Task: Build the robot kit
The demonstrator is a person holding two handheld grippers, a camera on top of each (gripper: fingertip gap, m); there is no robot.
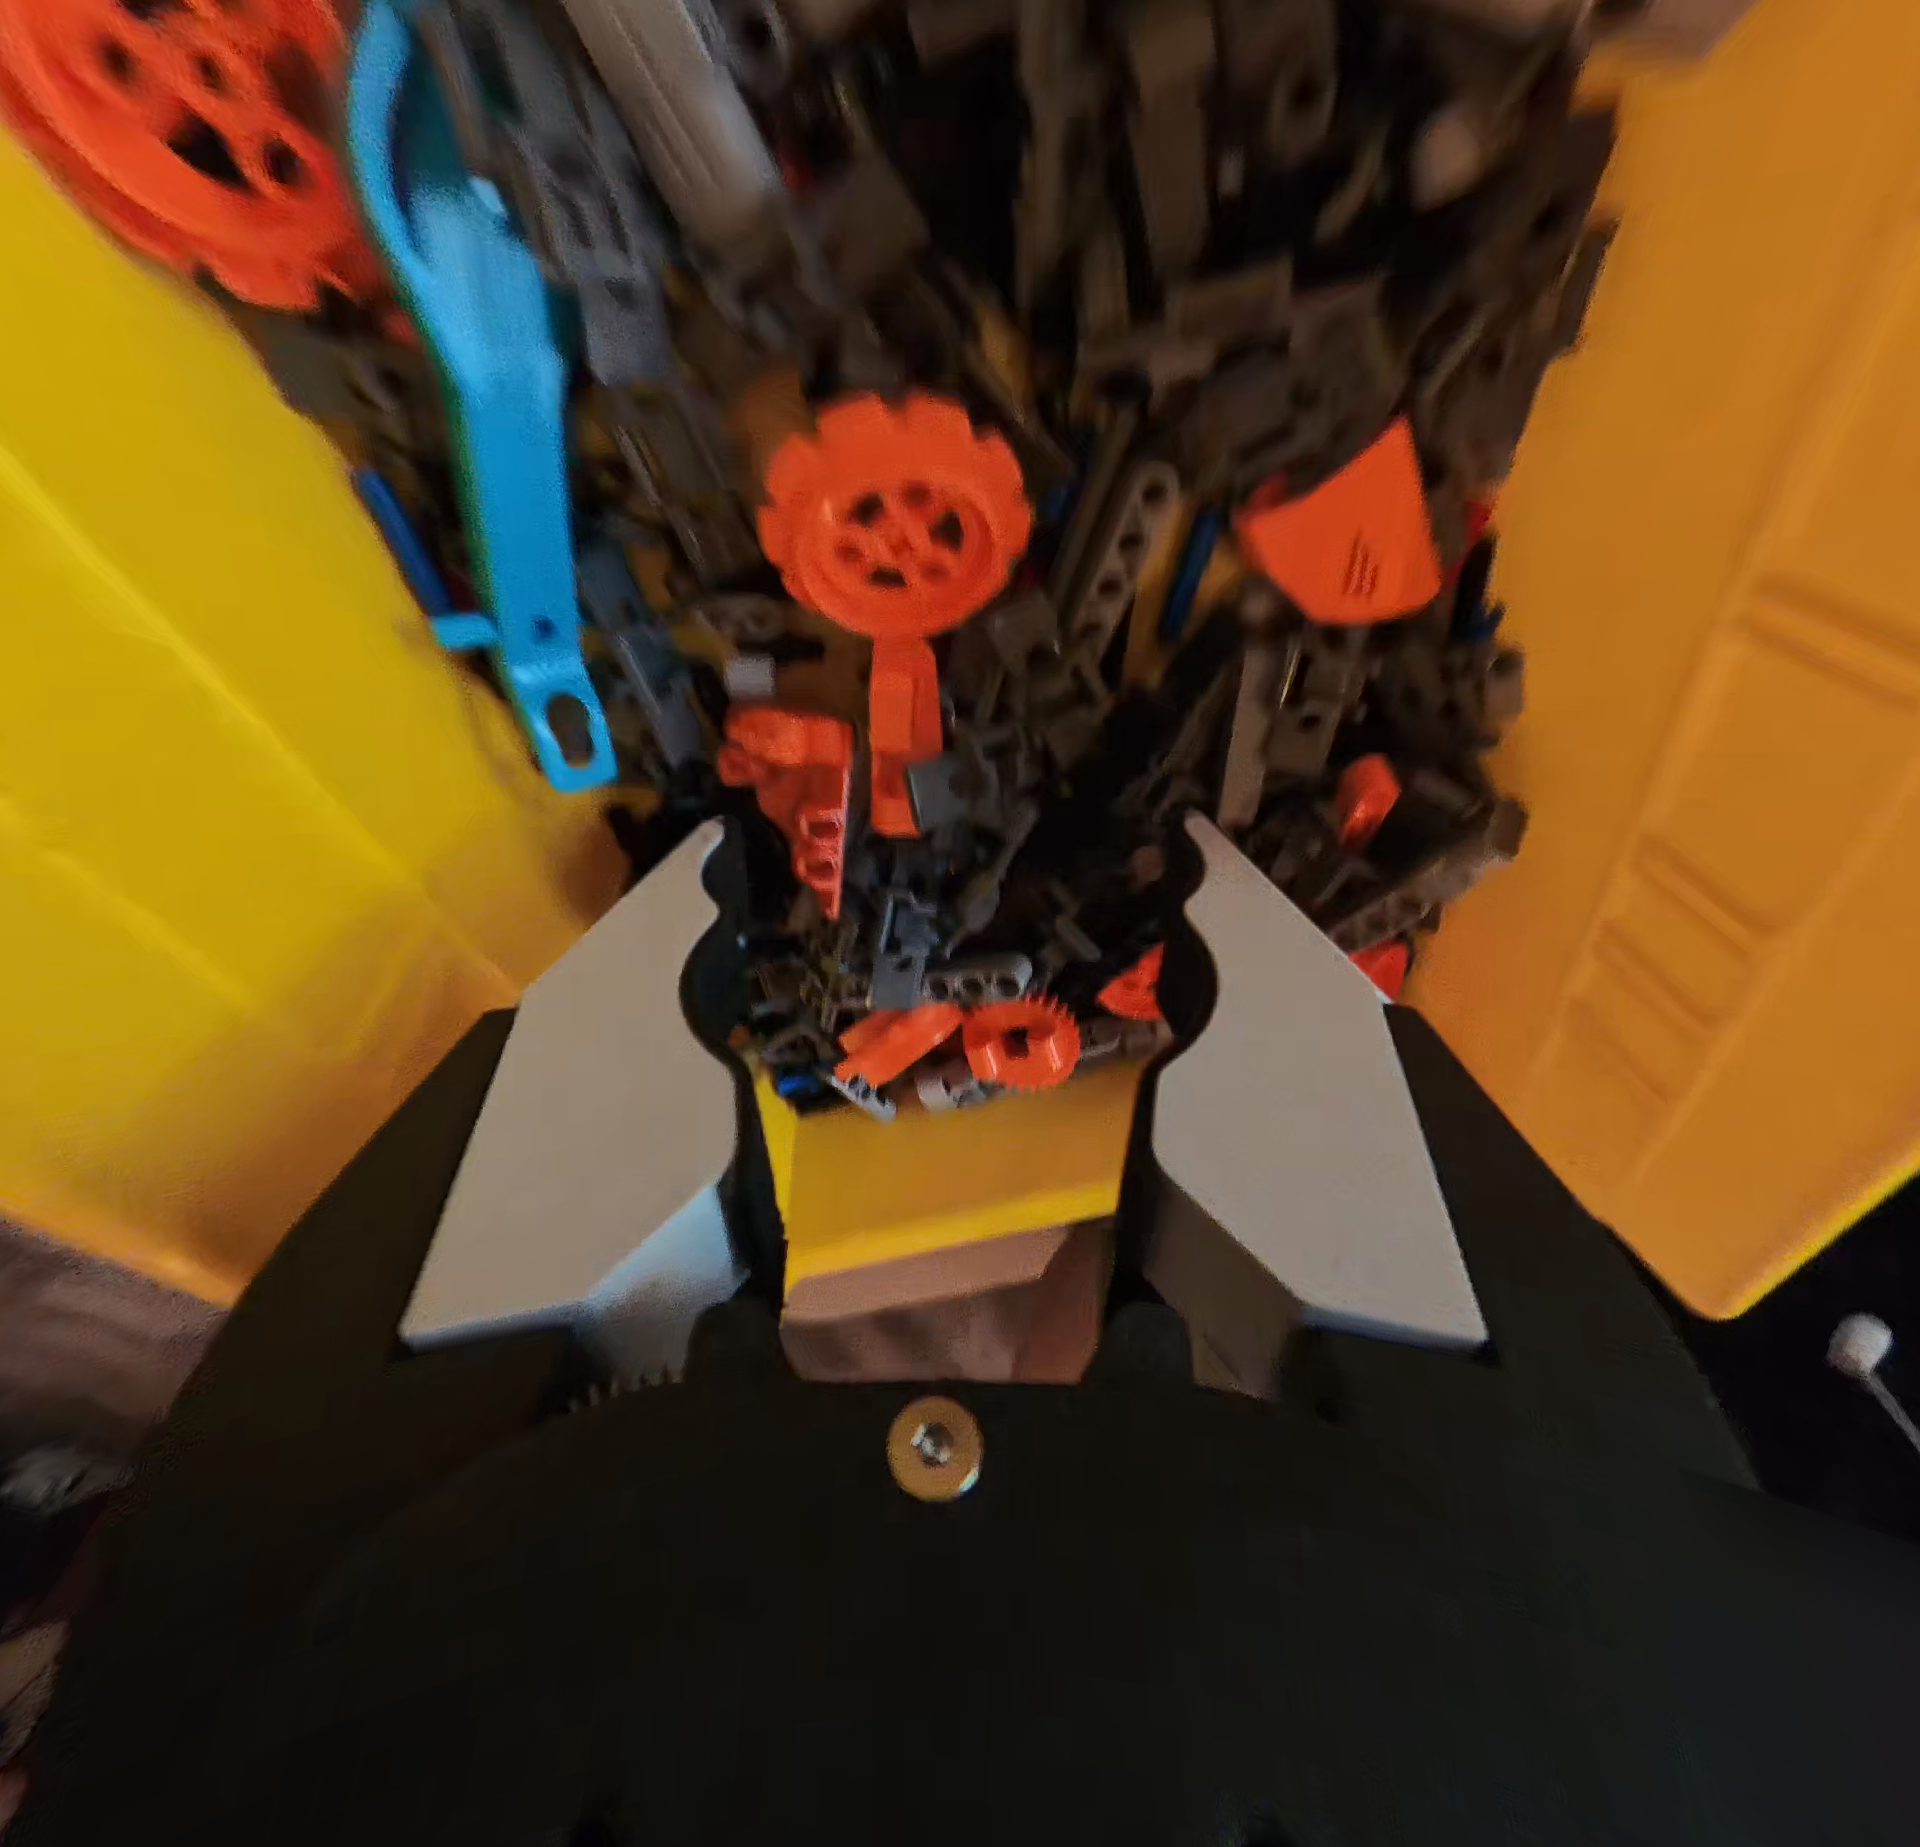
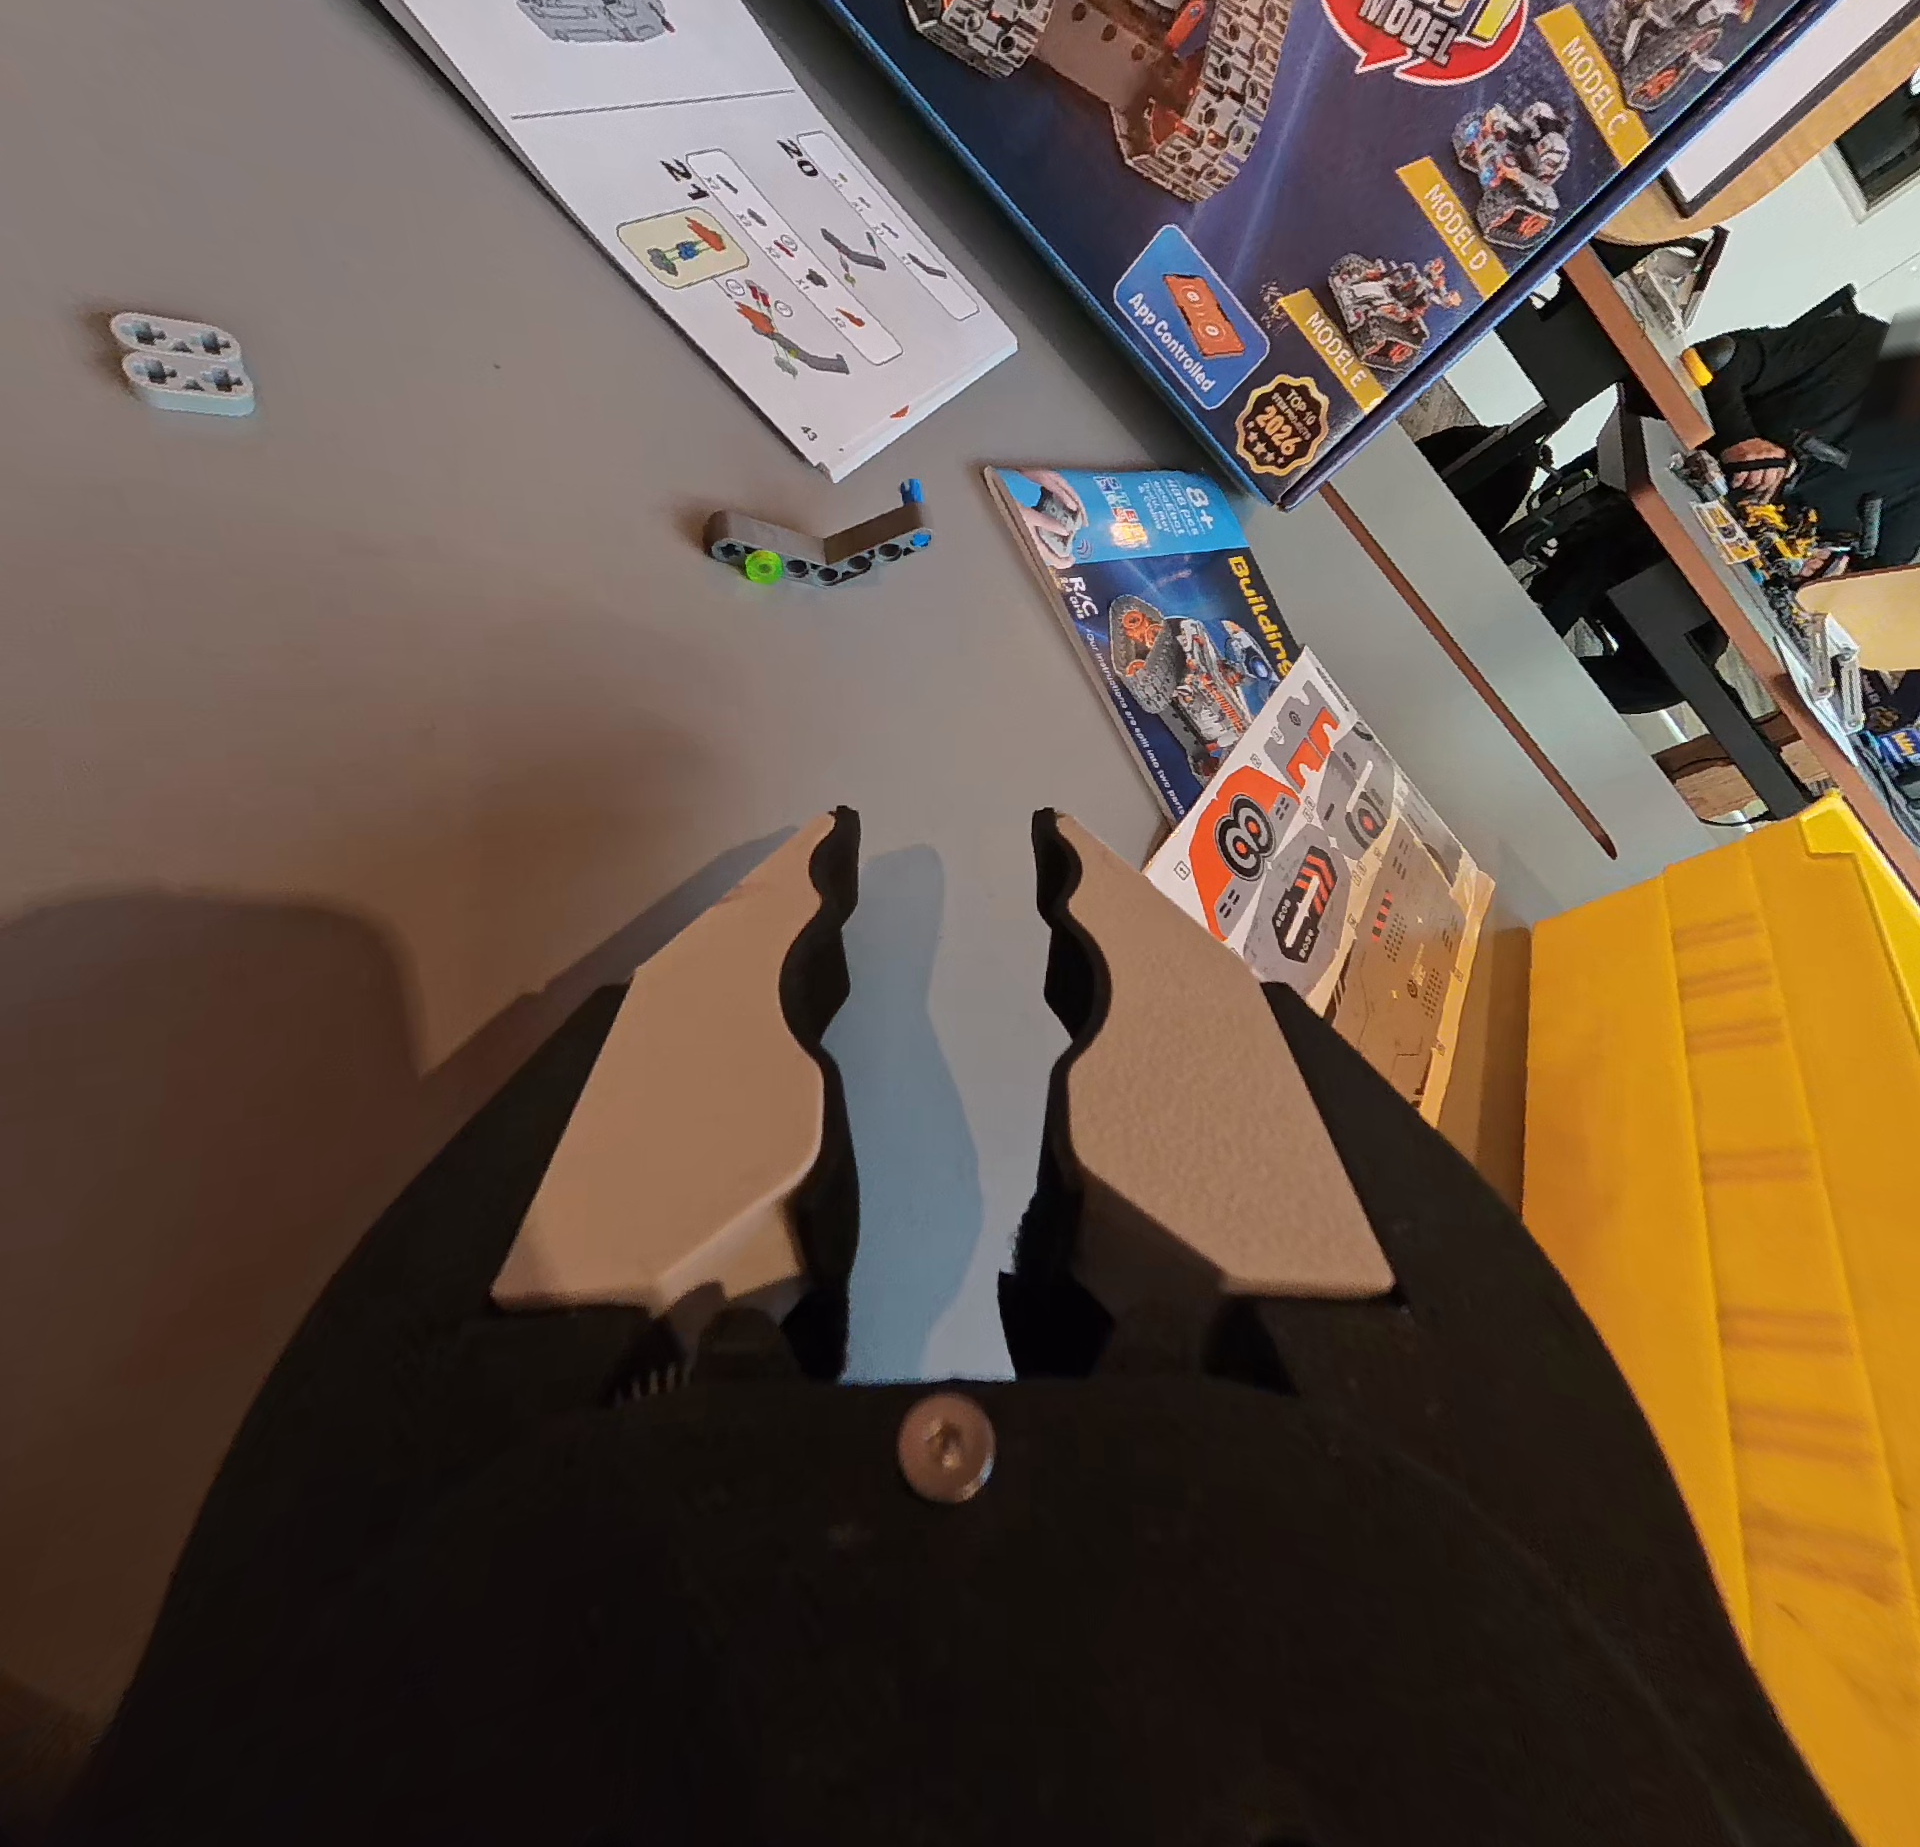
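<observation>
Grey-tipped left tongs [image 1: 954, 841] gape wide over a yellow bin [image 1: 208, 758] heaped with building pieces, gripping nothing.

The blurred view suggests an orange gear [image 1: 1018, 1041] lies nearest them. The right tongs [image 2: 943, 829], narrowly parted and empty, hang above the grey surface [image 2: 416, 717]; beyond, a bent grey beam [image 2: 821, 546], an instruction booklet [image 2: 665, 166].

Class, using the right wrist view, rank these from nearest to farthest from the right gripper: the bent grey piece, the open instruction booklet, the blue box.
From the right gripper:
1. Bent grey piece, just ahead on the table.
2. Open instruction booklet, beyond it, left.
3. Blue box, farthest, upper right.
</observation>
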